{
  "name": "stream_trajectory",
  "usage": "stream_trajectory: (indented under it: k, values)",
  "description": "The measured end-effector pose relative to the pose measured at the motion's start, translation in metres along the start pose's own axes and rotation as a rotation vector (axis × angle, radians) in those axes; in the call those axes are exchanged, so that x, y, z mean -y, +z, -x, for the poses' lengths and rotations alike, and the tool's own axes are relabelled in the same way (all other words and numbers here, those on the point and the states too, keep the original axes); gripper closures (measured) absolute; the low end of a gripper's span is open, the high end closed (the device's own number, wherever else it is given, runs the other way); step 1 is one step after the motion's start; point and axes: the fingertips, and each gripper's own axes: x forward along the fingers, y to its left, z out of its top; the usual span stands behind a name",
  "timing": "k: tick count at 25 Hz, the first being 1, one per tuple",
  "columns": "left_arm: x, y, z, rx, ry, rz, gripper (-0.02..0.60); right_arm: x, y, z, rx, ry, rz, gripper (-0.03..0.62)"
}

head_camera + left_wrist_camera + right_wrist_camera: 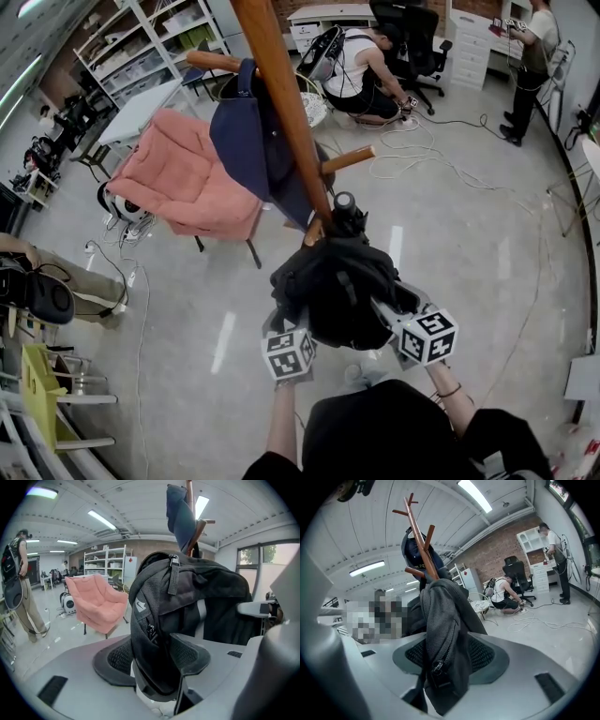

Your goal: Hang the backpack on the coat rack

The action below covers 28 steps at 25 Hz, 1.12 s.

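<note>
The black backpack (337, 281) hangs close against the brown wooden coat rack pole (281, 103), its top up by a short peg (314, 232); whether its loop sits on the peg is hidden. My left gripper (295, 330) is at the bag's lower left and my right gripper (401, 321) at its lower right. In the left gripper view the backpack's (187, 592) zippered edge lies loosely between the spread jaws of the open left gripper (152, 656). In the right gripper view a fold of the backpack (440, 620) likewise lies between the spread jaws of the open right gripper (450, 656).
A navy garment (253, 141) hangs higher on the rack. A pink armchair (183, 178) stands just left of the pole. Behind are a crouching person (366, 75), a black office chair (417, 42), floor cables (412, 150), white shelves (150, 42) and a standing person (530, 56).
</note>
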Motion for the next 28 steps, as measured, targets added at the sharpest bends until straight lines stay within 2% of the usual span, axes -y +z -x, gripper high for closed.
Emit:
stream_trajectory:
  k: [4, 9, 14, 17, 20, 28]
  values:
    - [-0.005, 0.004, 0.008, 0.016, 0.025, 0.010, 0.339, -0.015, 0.007, 0.006, 0.017, 0.038, 0.012, 0.387]
    - [-0.013, 0.011, 0.027, 0.059, 0.069, 0.028, 0.341, -0.033, 0.016, 0.017, 0.037, 0.075, 0.065, 0.384]
    - [-0.010, 0.025, 0.056, 0.118, 0.086, 0.001, 0.345, -0.041, 0.031, 0.035, 0.088, 0.096, 0.049, 0.384]
    - [-0.007, 0.036, 0.074, 0.160, 0.093, -0.018, 0.397, -0.043, 0.041, 0.044, 0.122, 0.108, 0.036, 0.387]
    - [-0.003, 0.051, 0.090, 0.207, 0.097, -0.043, 0.466, -0.046, 0.052, 0.050, 0.148, 0.113, 0.057, 0.445]
    - [0.009, 0.083, 0.128, 0.295, 0.096, -0.082, 0.533, -0.047, 0.087, 0.064, 0.210, 0.101, 0.138, 0.551]
